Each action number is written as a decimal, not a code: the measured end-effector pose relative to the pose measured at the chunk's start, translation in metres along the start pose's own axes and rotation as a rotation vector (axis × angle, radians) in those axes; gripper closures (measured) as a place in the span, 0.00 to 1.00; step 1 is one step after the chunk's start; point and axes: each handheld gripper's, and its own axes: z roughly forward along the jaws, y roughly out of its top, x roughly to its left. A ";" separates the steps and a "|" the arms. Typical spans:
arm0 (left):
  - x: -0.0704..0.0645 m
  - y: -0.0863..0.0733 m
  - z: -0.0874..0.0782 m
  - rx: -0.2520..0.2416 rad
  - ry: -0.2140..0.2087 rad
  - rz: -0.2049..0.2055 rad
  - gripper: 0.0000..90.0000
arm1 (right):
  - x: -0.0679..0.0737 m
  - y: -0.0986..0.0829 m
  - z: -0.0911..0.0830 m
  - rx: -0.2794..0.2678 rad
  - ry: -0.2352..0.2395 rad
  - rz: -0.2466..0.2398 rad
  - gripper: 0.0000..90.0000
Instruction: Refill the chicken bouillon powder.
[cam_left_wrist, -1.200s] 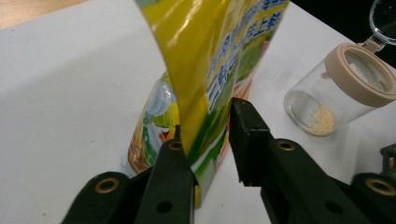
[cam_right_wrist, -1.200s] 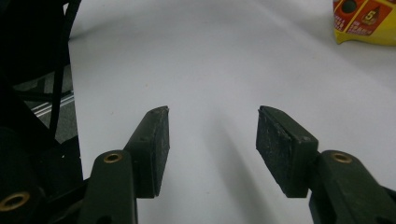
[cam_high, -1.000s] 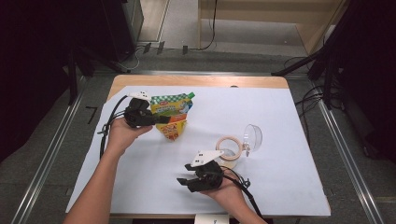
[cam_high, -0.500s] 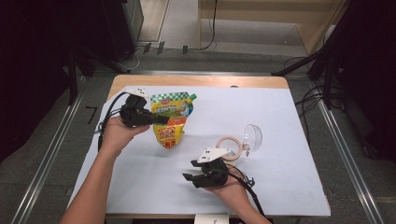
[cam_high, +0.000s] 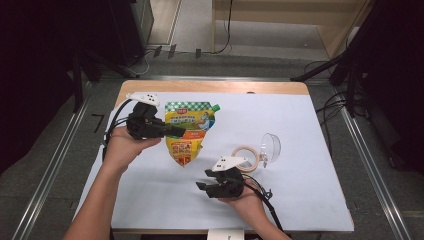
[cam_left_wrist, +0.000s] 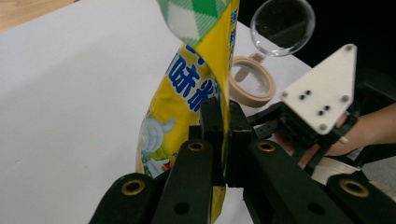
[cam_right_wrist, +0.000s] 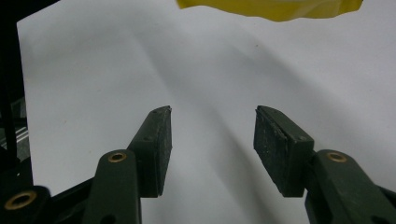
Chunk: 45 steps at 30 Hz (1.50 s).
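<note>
A yellow and green spouted pouch (cam_high: 187, 132) hangs above the white table cover, pinched at its left edge by my left gripper (cam_high: 175, 131). In the left gripper view the jaws are shut on the pouch's (cam_left_wrist: 187, 102) thin edge, which runs up between them from my left gripper (cam_left_wrist: 222, 140). My right gripper (cam_high: 202, 181) sits near the table's front, below the pouch, with its jaws apart. In the right gripper view my right gripper (cam_right_wrist: 212, 140) is open over bare white cover, and the pouch's yellow bottom (cam_right_wrist: 271, 7) shows at the top edge.
A roll of beige tape (cam_high: 247, 157) and a clear round lid (cam_high: 270, 147) lie right of the pouch, just beyond the right hand. The white cover (cam_high: 310, 130) spans the wooden table (cam_high: 210, 86). Dark stands and cables ring the table.
The left gripper has lifted and turned the pouch, which now hangs longer with its bottom lower. The right gripper has shifted slightly right and forward.
</note>
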 end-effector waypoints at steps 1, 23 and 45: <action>-0.003 0.001 -0.001 0.002 -0.006 -0.001 1.00 | -0.001 0.000 0.000 -0.004 0.000 0.004 0.54; -0.050 0.005 0.002 0.060 -0.131 0.032 1.00 | -0.008 0.005 0.005 -0.061 -0.034 0.061 0.83; -0.055 0.006 0.000 0.035 -0.088 -0.032 1.00 | 0.015 0.010 0.004 -0.096 -0.060 -0.102 0.84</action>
